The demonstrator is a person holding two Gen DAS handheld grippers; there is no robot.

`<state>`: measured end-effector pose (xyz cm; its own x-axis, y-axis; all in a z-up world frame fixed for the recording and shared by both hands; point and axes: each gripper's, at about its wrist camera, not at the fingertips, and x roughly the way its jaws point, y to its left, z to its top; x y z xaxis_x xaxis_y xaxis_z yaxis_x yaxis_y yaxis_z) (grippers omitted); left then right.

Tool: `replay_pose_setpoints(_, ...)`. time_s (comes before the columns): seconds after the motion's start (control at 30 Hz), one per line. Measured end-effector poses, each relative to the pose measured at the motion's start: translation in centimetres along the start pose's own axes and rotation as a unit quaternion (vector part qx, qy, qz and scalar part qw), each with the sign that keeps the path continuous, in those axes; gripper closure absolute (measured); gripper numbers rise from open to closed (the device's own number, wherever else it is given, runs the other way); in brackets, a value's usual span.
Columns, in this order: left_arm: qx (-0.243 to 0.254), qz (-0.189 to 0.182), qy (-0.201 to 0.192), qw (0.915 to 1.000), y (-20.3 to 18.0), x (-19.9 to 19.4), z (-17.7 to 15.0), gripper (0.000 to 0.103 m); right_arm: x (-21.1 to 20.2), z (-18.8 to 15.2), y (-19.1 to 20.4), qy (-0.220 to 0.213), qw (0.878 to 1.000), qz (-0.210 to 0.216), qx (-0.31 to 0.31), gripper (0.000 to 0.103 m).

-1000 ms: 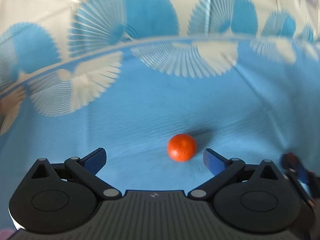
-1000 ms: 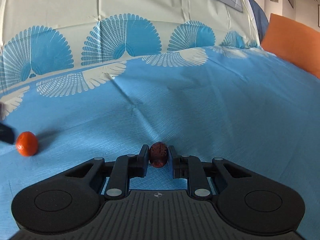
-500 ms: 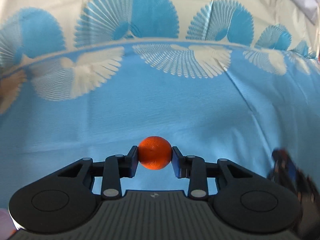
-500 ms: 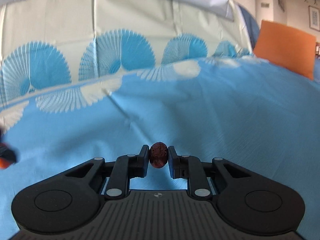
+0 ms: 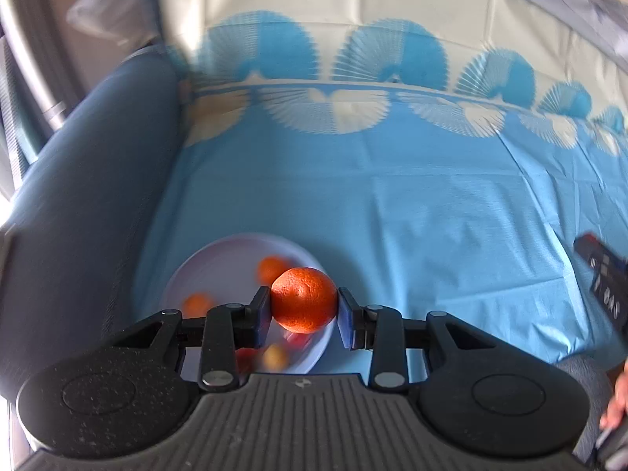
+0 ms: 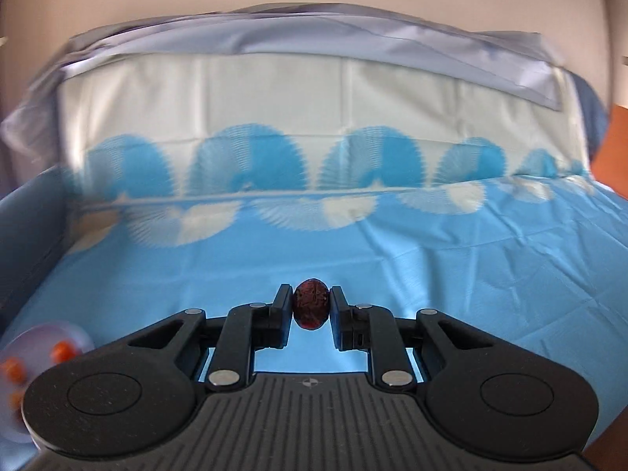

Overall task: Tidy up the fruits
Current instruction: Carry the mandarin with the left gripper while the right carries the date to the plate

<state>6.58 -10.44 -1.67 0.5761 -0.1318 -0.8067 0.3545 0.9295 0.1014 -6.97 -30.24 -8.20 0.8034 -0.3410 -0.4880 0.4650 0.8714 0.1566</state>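
Gripping an orange (image 5: pixel 304 299) between its pads, the left gripper (image 5: pixel 304 308) hangs above the near right rim of a white plate (image 5: pixel 219 263) holding small fruits. Further right, the right gripper (image 6: pixel 311 308) pinches a dark wrinkled fruit (image 6: pixel 311 308) over the blue cloth (image 6: pixel 431 267).

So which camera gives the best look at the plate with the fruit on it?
The left wrist view: the plate lies just ahead, though the held orange covers part. The right wrist view shows only its blurred edge, at lower left.

Left gripper (image 5: pixel 304 306): fingers (image 5: pixel 260 310) clamp an orange (image 5: pixel 304 300) above a white plate (image 5: pixel 219 263) of small fruits (image 5: pixel 271 269), on blue patterned cloth (image 5: pixel 412 204).
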Motion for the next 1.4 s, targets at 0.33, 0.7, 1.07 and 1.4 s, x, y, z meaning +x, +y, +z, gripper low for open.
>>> replay_pose_setpoints(0.33,-0.045,0.024,-0.041,0.9978,6.1,-8.6,-6.1,0.065,-10.0,0.5,9.3,0.027,0.986,0.150,-0.063,0.082)
replay_pose_setpoints(0.7,-0.084,0.018,-0.078,0.9932,9.0,-12.9,-10.0,0.065,-15.8,-0.5,13.2,0.012,0.972,0.183,-0.145,0.082)
replay_pose_setpoints(1.07,-0.087,0.005,-0.092,0.9919,9.2,-13.3,-10.5,0.065,-17.1,-0.6,13.4,0.002,0.972,0.173,-0.157,0.082)
replay_pose_setpoints(1.4,-0.085,0.003,-0.087,0.9926,9.1,-12.9,-10.3,0.065,-16.6,-0.7,13.5,0.009,0.971,0.175,-0.162,0.082)
